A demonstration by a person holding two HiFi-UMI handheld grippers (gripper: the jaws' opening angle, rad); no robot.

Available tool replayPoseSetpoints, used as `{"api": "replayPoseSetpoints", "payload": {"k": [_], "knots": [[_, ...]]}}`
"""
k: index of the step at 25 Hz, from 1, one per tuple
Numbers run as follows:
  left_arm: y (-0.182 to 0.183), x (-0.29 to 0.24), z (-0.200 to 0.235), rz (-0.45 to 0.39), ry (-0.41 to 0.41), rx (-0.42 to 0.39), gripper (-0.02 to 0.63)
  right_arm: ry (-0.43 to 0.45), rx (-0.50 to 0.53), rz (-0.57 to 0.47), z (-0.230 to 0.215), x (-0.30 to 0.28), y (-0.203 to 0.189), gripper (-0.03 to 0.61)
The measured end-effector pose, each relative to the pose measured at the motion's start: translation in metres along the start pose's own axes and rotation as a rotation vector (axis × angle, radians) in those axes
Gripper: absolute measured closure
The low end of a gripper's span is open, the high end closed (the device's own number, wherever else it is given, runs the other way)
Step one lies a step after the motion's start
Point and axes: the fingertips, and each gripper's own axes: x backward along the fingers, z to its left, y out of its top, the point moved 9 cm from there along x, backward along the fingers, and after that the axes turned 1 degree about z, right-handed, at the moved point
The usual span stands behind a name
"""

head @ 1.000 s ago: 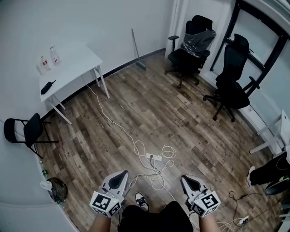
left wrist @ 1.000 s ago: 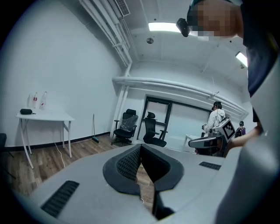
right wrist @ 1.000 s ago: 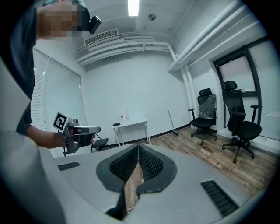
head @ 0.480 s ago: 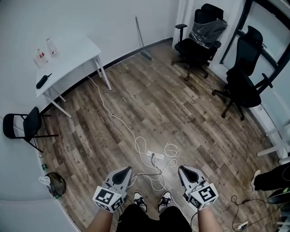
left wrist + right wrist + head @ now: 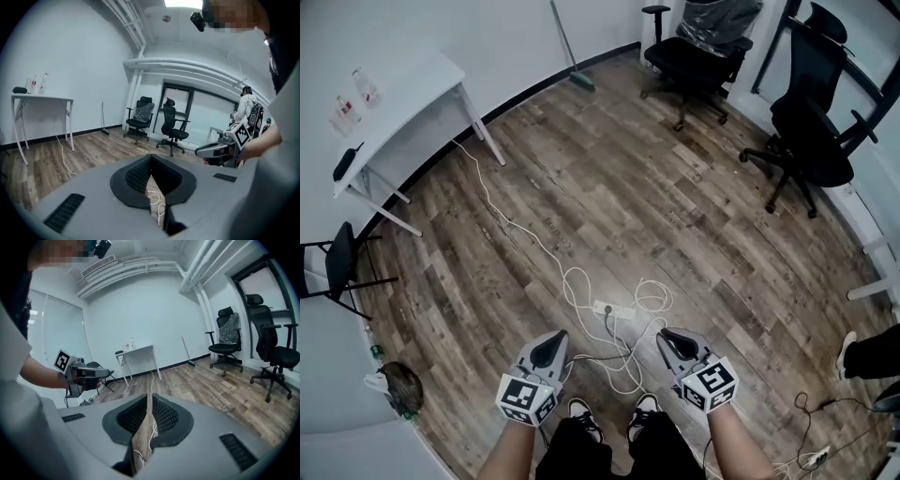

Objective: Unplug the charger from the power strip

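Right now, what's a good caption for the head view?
Left gripper and right gripper, both shut, hover near the power strip and tangled cables on the floor.

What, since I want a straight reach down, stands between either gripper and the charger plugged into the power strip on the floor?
Nothing solid. Only loose white cable loops lie on the wood floor between the left gripper, the right gripper and the power strip, where the dark charger sits plugged in.
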Motion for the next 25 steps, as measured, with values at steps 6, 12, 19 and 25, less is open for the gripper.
{"api": "replayPoseSetpoints", "payload": {"k": [6, 12, 19, 25], "knots": [[-0.119, -0.087, 0.051, 0.062, -0.011, 0.049, 0.592, 0.007, 0.035, 0.077, -0.053, -0.09, -0.117, 0.524], [-0.241, -0.167, 0.079, 0.149, -0.089, 0.043, 0.592, 0.037, 0.074, 0.147, -0.099, -0.164, -0.231, 0.472], [-0.366, -0.244, 0.112, 0.261, -0.185, -0.013, 0.592, 0.044, 0.11, 0.255, -0.133, -0.245, -0.362, 0.431], [-0.441, -0.302, 0.136, 0.307, -0.226, -0.017, 0.592, 0.039, 0.13, 0.346, -0.157, -0.3, -0.447, 0.419]]}}
